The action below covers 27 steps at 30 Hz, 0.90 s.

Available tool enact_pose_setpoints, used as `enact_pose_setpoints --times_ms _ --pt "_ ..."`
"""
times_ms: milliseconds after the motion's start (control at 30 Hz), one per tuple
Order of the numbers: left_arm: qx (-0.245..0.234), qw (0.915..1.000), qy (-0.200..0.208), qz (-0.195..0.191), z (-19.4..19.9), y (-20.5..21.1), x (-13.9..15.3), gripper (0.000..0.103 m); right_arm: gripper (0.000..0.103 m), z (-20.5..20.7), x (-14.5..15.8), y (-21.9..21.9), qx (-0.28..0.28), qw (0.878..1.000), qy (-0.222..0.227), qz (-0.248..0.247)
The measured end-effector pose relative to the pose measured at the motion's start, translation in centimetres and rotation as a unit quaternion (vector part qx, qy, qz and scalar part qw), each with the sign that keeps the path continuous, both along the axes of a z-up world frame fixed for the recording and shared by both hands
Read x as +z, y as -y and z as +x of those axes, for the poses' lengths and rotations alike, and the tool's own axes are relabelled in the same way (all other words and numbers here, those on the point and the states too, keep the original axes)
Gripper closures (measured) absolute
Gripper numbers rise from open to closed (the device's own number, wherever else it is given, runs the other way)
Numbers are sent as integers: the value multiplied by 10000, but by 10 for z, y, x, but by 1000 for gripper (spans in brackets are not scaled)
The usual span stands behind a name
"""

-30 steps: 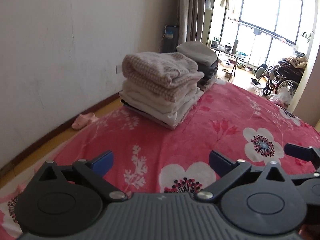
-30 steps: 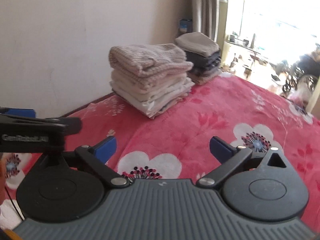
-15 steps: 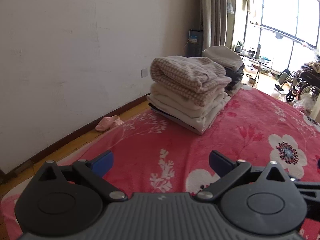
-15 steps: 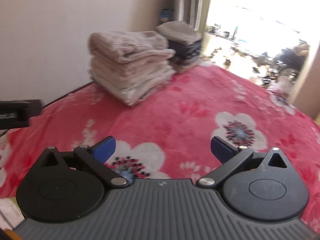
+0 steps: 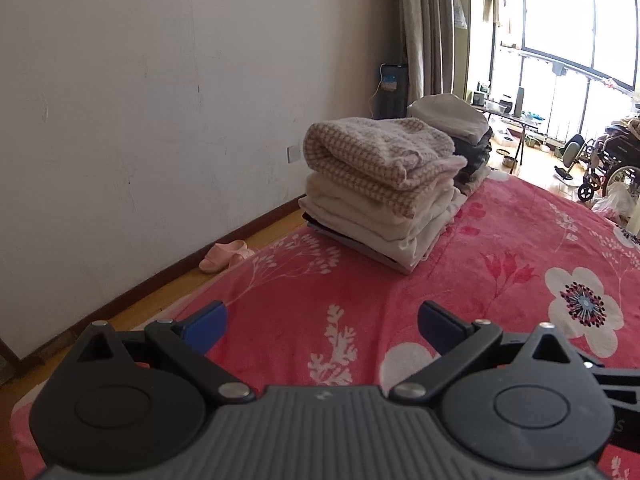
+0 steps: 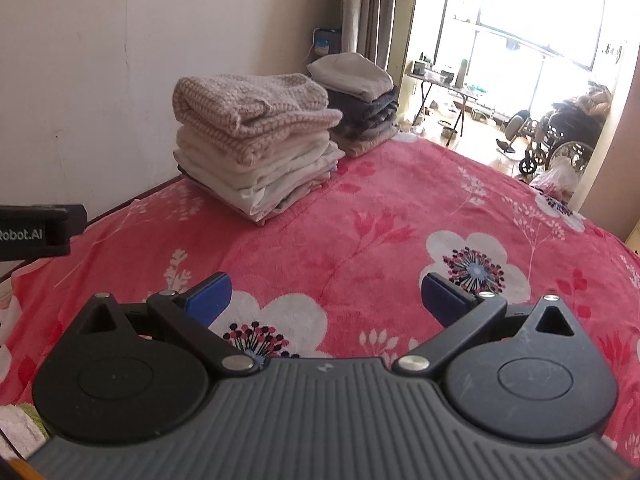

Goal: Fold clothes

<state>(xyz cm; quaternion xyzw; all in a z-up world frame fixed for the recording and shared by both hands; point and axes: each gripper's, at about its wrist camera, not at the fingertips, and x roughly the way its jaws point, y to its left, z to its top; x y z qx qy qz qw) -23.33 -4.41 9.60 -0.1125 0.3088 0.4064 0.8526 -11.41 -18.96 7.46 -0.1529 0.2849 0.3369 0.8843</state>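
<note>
Clothes lie folded in two stacks on the red floral blanket (image 6: pixel 400 216), at its far edge beside the wall (image 5: pixel 140 100). I see the nearer stack (image 6: pixel 256 152) topped by a thick beige-pink knit sweater (image 6: pixel 248 108), doubled over so that its rounded fold faces my grippers. Below it sit several flat cream and white layers with edges roughly aligned, and one thin dark layer at the very bottom. The farther stack (image 6: pixel 360 104) stands just behind the nearer one, touching or nearly touching it; I cannot tell which. It carries a light grey top piece over dark grey and brownish layers.

From the left wrist view the nearer stack (image 5: pixel 380 188) and the farther stack (image 5: pixel 460 136) appear in the same order, with the sweater (image 5: pixel 376 152) on top.

Left gripper (image 5: pixel 322 324): jaws spread wide, nothing between the blue pads (image 5: pixel 206 326), held above the blanket (image 5: pixel 360 300) and well apart from both stacks. Right gripper (image 6: pixel 326 296): jaws likewise spread wide and unloaded, blue pads (image 6: pixel 210 298) above a white flower print.

A pink slipper (image 5: pixel 224 256) lies on the wooden floor by the wall. A wheelchair (image 6: pixel 560 140) stands in the bright room past the curtain (image 6: pixel 368 12).
</note>
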Motion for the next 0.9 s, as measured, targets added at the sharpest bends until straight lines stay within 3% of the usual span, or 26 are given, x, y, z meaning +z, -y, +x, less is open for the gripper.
enact_pose_setpoints --times_ms 333,900 --pt "-13 10000 -51 25 4 4 -1 1 1 7 -6 2 -151 9997 -216 5" --pt "61 10000 -20 70 4 -1 0 1 1 7 -8 2 -91 9999 -118 -25"
